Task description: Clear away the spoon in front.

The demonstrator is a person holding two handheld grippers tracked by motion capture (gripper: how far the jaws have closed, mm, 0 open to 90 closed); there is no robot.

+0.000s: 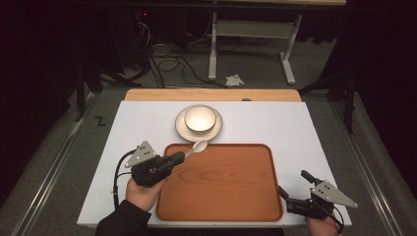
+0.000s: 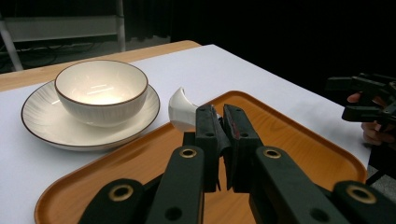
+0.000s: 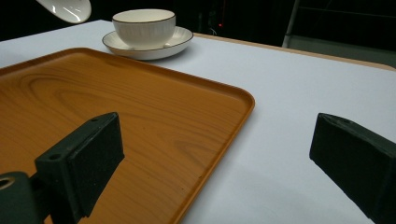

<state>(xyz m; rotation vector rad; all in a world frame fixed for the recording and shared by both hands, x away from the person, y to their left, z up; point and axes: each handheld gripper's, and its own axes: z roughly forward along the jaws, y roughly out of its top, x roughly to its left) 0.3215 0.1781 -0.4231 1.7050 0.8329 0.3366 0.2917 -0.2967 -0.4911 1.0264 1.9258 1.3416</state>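
Left gripper view shows the left gripper [image 2: 219, 128] clenched on a white spoon [image 2: 183, 112]; right gripper [image 3: 215, 168] spread wide, holding nothing.

Light from above falls brightly on the white table [image 1: 275, 128], leaving the room beyond it nearly black, with a warm glare glowing inside the bowl [image 1: 200, 118] and soft blur on the nearest jaws in both gripper views.

A dark lab: floor cables [image 1: 172, 64] and a bare equipment stand [image 1: 251, 42].
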